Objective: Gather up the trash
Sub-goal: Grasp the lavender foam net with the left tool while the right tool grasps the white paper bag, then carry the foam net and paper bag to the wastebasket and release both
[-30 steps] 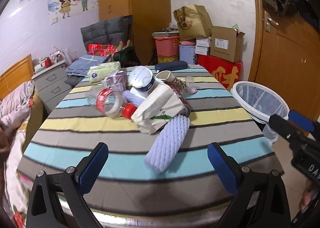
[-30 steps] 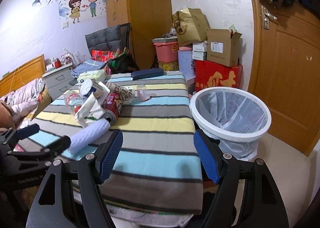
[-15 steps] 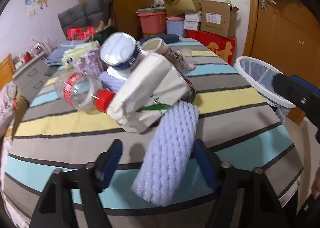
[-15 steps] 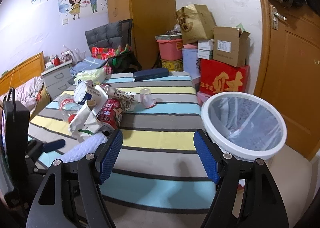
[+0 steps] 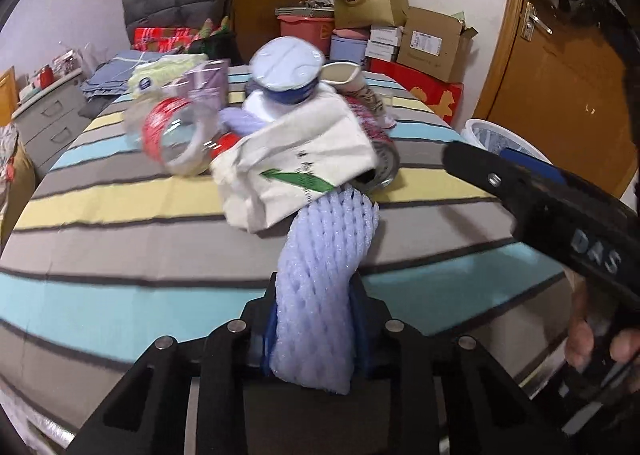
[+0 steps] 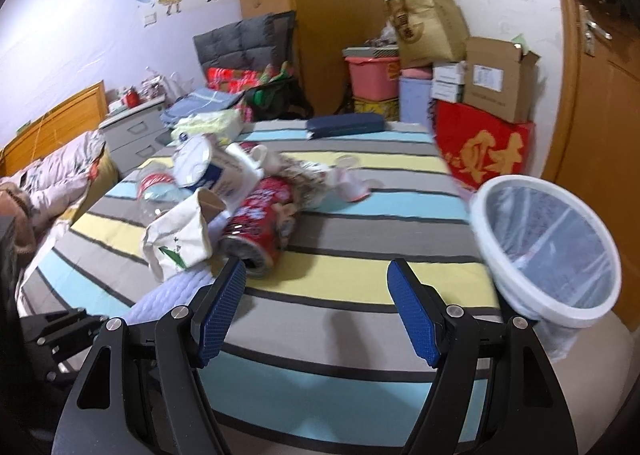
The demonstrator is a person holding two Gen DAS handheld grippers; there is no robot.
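Observation:
A pile of trash lies on the striped table [image 6: 380, 215]: a lilac foam net sleeve [image 5: 328, 255], a white paper bag [image 5: 304, 163], a red can [image 6: 260, 219], a clear bottle with a red label [image 5: 172, 135] and a white tub with a blue band [image 5: 286, 71]. My left gripper [image 5: 316, 295] is closing, its blue pads squeezing the near end of the foam sleeve. My right gripper [image 6: 316, 275] stands open over the table with nothing between its fingers, its left finger close to the can's mouth. A white waste bin [image 6: 480, 207] with a liner stands beside the table's right edge.
A dark blue case [image 6: 344, 125] lies at the table's far end. Stacked boxes [image 6: 496, 83] and a red box [image 6: 480, 151] stand behind, a wooden door [image 6: 600, 115] at right. A bed [image 6: 48, 175] and drawers [image 6: 136, 135] are at left. A hand [image 5: 580, 339] holds the right gripper.
My left gripper moved forward and down to the foam sleeve and its jaws closed around the near end. My right gripper moved in over the table toward the red can, staying open.

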